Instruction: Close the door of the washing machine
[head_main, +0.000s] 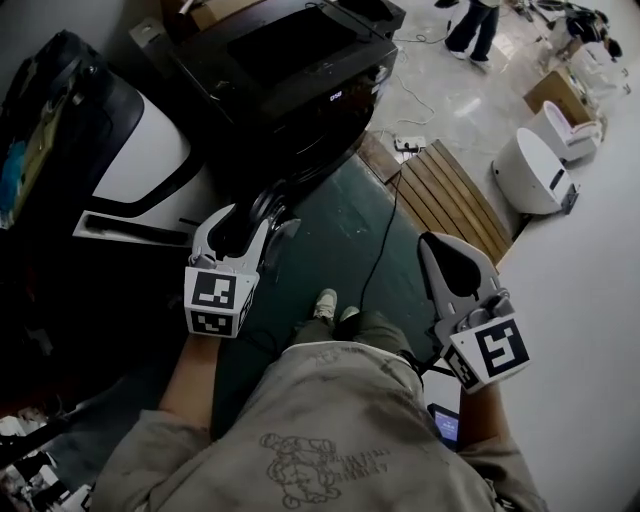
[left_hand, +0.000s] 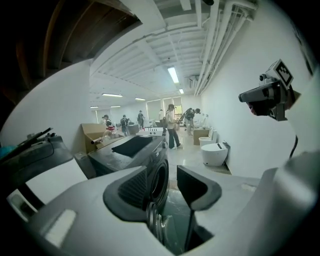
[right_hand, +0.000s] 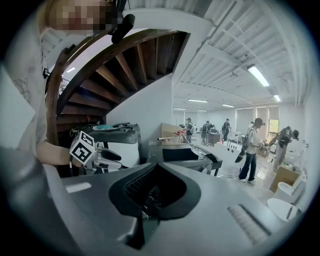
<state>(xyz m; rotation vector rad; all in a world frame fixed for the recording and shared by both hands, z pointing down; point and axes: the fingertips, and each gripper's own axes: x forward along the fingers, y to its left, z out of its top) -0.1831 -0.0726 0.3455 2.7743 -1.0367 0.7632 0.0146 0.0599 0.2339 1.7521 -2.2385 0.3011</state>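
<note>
A black front-loading washing machine (head_main: 290, 70) stands ahead of me on a green floor. In the left gripper view its round drum opening (left_hand: 160, 180) faces right, and the round glass door (left_hand: 154, 222) stands swung out, edge-on to the camera. My left gripper (left_hand: 167, 187) is open, with the door's rim low in the gap between its jaws; I cannot tell if they touch. In the head view this gripper (head_main: 262, 222) hangs just before the machine's front. My right gripper (head_main: 445, 250) is shut on nothing, held off to the right, away from the machine (right_hand: 185, 155).
A black-and-white appliance (head_main: 130, 150) stands left of the washer. A wooden slatted pallet (head_main: 450, 195) and white toilets (head_main: 535, 170) lie to the right along a white wall. A black cable (head_main: 385, 240) crosses the floor. A staircase (right_hand: 115, 65) rises at left; people (right_hand: 250, 150) stand far off.
</note>
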